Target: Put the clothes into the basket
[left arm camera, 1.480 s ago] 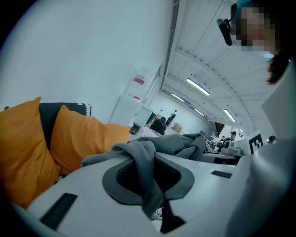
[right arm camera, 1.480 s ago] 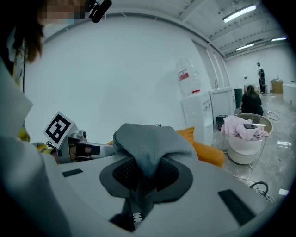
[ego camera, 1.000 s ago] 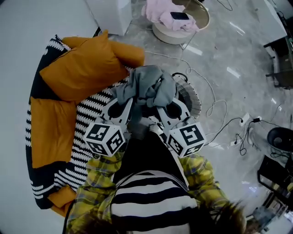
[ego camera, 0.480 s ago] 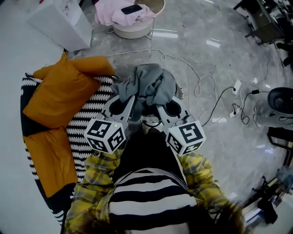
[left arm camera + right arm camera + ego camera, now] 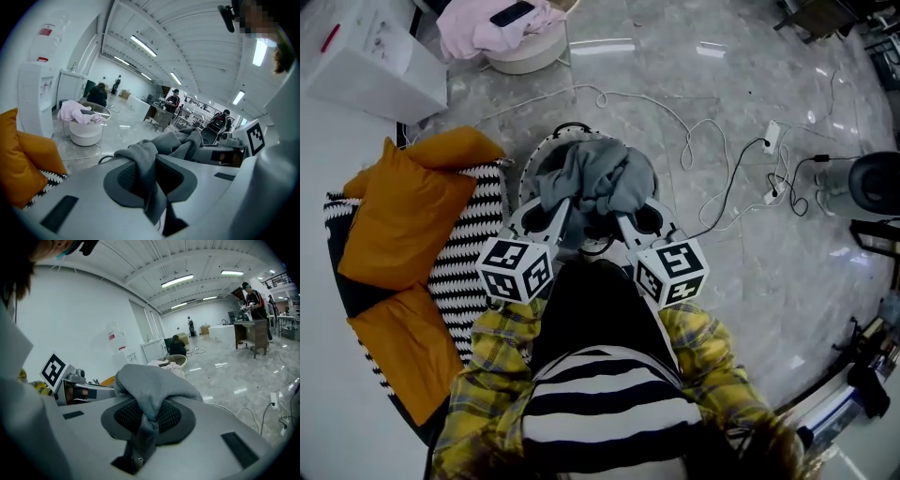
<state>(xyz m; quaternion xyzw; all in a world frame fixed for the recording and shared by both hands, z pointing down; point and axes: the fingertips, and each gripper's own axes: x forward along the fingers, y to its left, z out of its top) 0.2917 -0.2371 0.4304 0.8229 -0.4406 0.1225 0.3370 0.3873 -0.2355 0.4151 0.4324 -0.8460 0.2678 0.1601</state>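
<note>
Over the shiny floor (image 5: pixel 741 281), my head view shows the grey top (image 5: pixel 595 178) right above the basket (image 5: pixel 534 155); the left gripper view shows my left claw (image 5: pixel 149 164) squeezing it, the right gripper view my right claw (image 5: pixel 147 408) too.

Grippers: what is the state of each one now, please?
Left gripper: closed on the grey garment.
Right gripper: closed on the same grey garment.

Open workshop hall, polished grey floor (image 5: pixel 750 84).
Ceiling strip lights (image 5: pixel 143 45) on; white wall (image 5: pixel 84 319); cables (image 5: pixel 686 150) trail across floor; orange cushions (image 5: pixel 403 211) on striped rug (image 5: pixel 469 253).
</note>
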